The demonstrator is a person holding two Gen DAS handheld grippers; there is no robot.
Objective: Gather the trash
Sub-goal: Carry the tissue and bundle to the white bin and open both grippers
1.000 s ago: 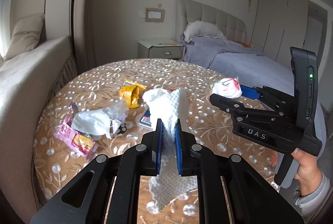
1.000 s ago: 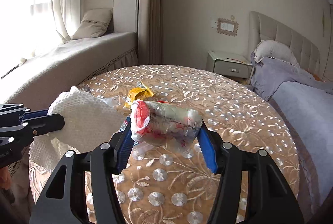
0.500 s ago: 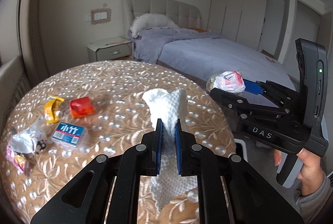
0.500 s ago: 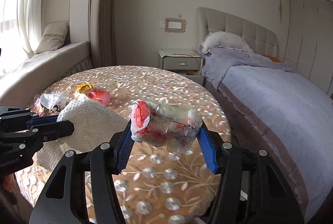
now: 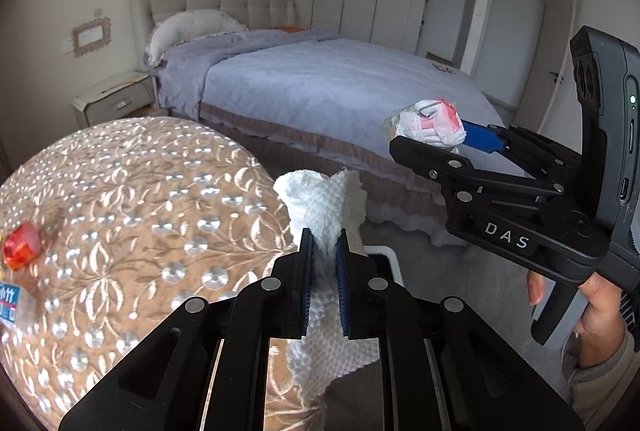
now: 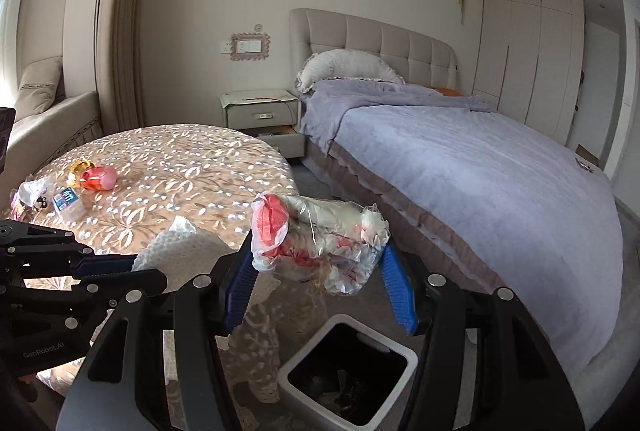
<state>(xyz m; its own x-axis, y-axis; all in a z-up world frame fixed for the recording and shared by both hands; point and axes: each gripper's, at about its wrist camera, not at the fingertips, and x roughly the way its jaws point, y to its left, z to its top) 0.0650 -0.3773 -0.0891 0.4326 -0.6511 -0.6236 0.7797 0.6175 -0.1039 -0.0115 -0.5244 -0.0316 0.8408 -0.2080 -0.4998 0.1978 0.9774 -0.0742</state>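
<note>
left hand-held gripper (image 5: 323,271): pressed together on a white embossed paper towel (image 5: 320,207), beyond the edge of the round brown-clothed counter (image 5: 132,199) | right hand-held gripper (image 6: 320,281): pinching a crumpled clear plastic wrapper with red print (image 6: 316,235), above the white square trash bin with dark inside (image 6: 348,377) on the floor beside the bed (image 6: 480,183)

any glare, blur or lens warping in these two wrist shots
Left wrist view: strong fisheye bending, dark vignette corners, bright glare on the shiny beige embroidered tablecloth, which looks soft; the white paper towel is sharp. Right wrist view: window light blows out the left edge, the tablecloth gleams, the white square trash bin has a dark, unreadable interior.
</note>
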